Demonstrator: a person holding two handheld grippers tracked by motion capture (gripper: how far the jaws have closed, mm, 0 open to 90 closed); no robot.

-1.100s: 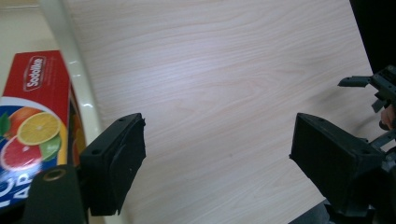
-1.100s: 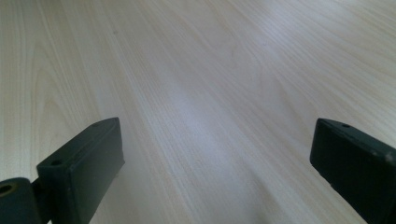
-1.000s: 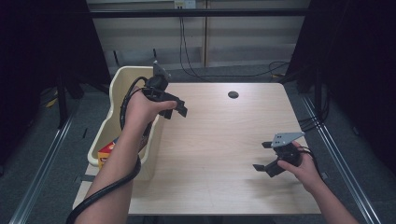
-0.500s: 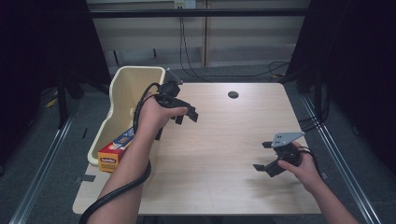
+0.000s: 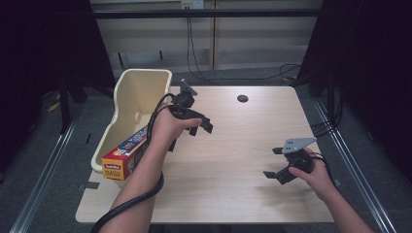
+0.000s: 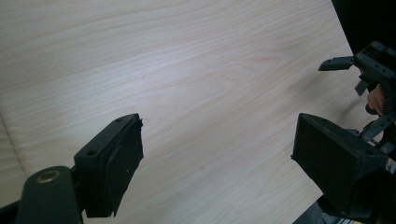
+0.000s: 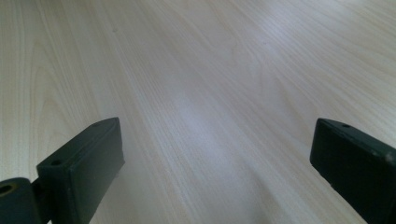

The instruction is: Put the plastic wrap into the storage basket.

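Light wood desk [image 5: 228,194], bare over most of its top; one small dark round hole [image 5: 242,98] near the far edge.

Left gripper [image 5: 200,127]: held above the desk's left-centre, just right of the bin, jaws pointing toward the right side of the desk. In the left gripper view the left gripper [image 6: 217,165] has its jaws wide apart, nothing between them, only wood grain beyond. A black cable [image 5: 131,204] trails from it along the forearm and off the near edge.

Right gripper [image 5: 275,162]: held low over the near right part of the desk, jaws pointing left. Grey three-cornered plate on top. In the right gripper view the right gripper [image 7: 215,163] is likewise spread apart and empty. It also appears at the right edge of the left gripper view [image 6: 359,70].

The two grippers are well apart.

Cream plastic bin [image 5: 127,99]: off the desk's left edge, tilted. A long box [image 5: 125,155] with red, yellow and blue print lies in its near end, one end sticking out toward the camera. Print too small to read fully.
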